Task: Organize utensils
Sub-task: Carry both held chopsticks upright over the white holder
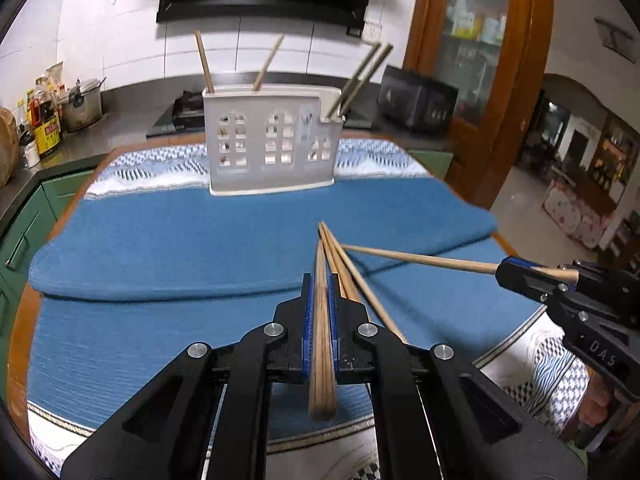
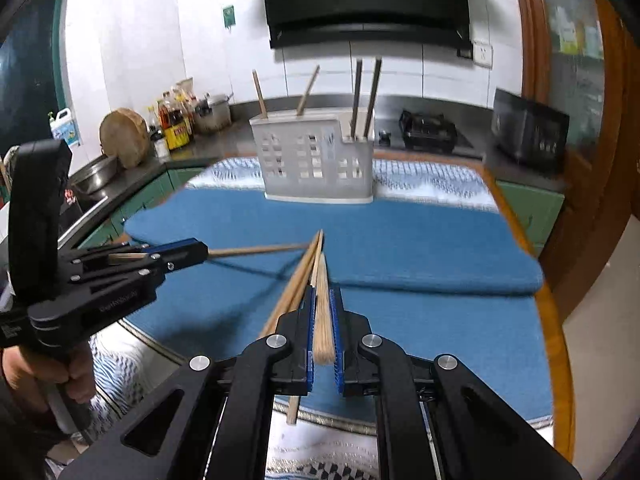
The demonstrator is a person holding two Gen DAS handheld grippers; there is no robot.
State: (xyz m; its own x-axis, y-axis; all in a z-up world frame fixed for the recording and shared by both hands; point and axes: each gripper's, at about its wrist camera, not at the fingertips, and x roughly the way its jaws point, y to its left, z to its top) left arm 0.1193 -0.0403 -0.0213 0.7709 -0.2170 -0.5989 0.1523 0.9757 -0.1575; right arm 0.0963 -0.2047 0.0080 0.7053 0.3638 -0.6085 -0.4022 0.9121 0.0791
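Observation:
A white utensil holder (image 1: 272, 142) with window cut-outs stands at the far side of the blue cloth; it also shows in the right wrist view (image 2: 318, 158). Several chopsticks stand in it. My left gripper (image 1: 320, 280) is shut on a wooden chopstick (image 1: 322, 340), held above the cloth. My right gripper (image 2: 322, 294) is shut on a paler chopstick (image 2: 323, 312). From the left wrist view the right gripper (image 1: 508, 270) is at the right with its chopstick (image 1: 420, 258) pointing left. Two loose chopsticks (image 1: 352, 280) lie on the cloth between the grippers, also in the right wrist view (image 2: 296, 288).
The blue cloth (image 1: 180, 240) covers a wooden-edged table (image 2: 554, 320). Behind it runs a dark counter with bottles (image 1: 44, 120), a pot (image 1: 82, 104), a gas hob (image 2: 430, 134) and a black appliance (image 2: 530, 136). A wooden door frame (image 1: 516, 100) stands at the right.

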